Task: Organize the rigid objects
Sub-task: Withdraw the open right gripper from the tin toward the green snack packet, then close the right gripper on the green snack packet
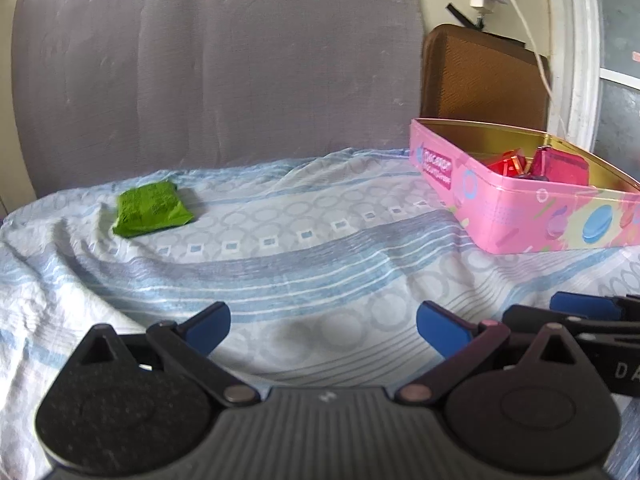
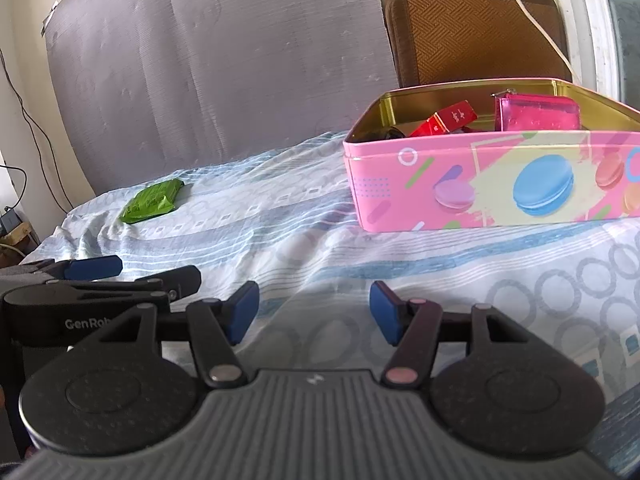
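A green packet (image 1: 151, 210) lies on the blue-patterned sheet (image 1: 320, 248) at the far left; it also shows in the right wrist view (image 2: 152, 201). A pink tin box (image 1: 520, 204) stands at the right, open, holding a red box (image 2: 448, 118) and a magenta box (image 2: 538, 114). The tin also shows in the right wrist view (image 2: 496, 184). My left gripper (image 1: 323, 330) is open and empty, low over the sheet, near the front. My right gripper (image 2: 314, 314) is open and empty beside it, in front of the tin.
A grey padded board (image 1: 216, 60) stands behind the bed. A brown woven cushion (image 2: 476, 30) leans behind the tin. White cables (image 1: 528, 32) hang at the right by a window frame. Dark wires and a plug (image 2: 12, 216) sit at the far left.
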The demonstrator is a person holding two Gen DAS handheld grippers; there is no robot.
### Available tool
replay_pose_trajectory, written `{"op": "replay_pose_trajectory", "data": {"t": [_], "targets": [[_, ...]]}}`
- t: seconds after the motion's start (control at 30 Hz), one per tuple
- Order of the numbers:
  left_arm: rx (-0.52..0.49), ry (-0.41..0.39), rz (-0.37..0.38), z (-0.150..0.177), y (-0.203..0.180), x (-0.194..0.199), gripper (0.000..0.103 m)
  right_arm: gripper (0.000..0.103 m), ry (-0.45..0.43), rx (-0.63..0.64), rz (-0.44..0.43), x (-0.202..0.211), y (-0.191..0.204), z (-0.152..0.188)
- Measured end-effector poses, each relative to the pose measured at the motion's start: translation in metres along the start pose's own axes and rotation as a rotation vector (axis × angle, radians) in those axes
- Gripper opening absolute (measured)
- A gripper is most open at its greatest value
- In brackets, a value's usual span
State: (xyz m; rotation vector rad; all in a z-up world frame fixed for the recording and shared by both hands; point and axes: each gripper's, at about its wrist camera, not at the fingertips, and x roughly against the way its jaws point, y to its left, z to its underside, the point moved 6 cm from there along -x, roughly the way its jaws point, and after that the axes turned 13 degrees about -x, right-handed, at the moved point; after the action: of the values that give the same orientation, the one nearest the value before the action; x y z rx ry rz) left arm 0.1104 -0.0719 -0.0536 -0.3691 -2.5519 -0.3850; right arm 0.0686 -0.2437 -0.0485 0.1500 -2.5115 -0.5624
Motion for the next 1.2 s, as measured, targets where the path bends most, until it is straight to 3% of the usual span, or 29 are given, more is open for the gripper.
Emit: {"op": "replay_pose_trajectory", "data": {"t": [0.13, 0.47, 0.7, 0.83, 0.93, 1.03, 1.2], "targets": [[0.023, 0.015, -0.021, 0.001, 0.017, -0.001, 0.103, 0.064, 0.007, 0.012, 0.001, -0.002, 0.000, 0.000], [0.056, 0.023, -0.197, -0.002, 0.105, -0.009, 0.103, 0.064, 0.032, 0.025, -0.041, -0.018, 0.017, -0.006], [0.269, 0.048, -0.336, 0.027, 0.186, -0.012, 0.103, 0.064, 0.052, 0.156, -0.120, -0.041, 0.071, -0.011], [0.421, 0.017, -0.363, 0.037, 0.215, -0.002, 0.103, 0.070, 0.063, 0.196, -0.180, -0.071, 0.112, -0.019], [0.475, 0.002, -0.404, 0.042, 0.228, 0.006, 0.103, 0.076, 0.052, 0.232, -0.224, -0.095, 0.146, -0.022], [0.520, -0.004, -0.378, 0.044, 0.234, 0.007, 0.103, 0.078, 0.054, 0.244, -0.249, -0.129, 0.179, -0.029], [0.579, -0.040, -0.396, 0.047, 0.243, 0.012, 0.103, 0.083, 0.139, 0.187, -0.261, -0.194, 0.217, -0.029]]}}
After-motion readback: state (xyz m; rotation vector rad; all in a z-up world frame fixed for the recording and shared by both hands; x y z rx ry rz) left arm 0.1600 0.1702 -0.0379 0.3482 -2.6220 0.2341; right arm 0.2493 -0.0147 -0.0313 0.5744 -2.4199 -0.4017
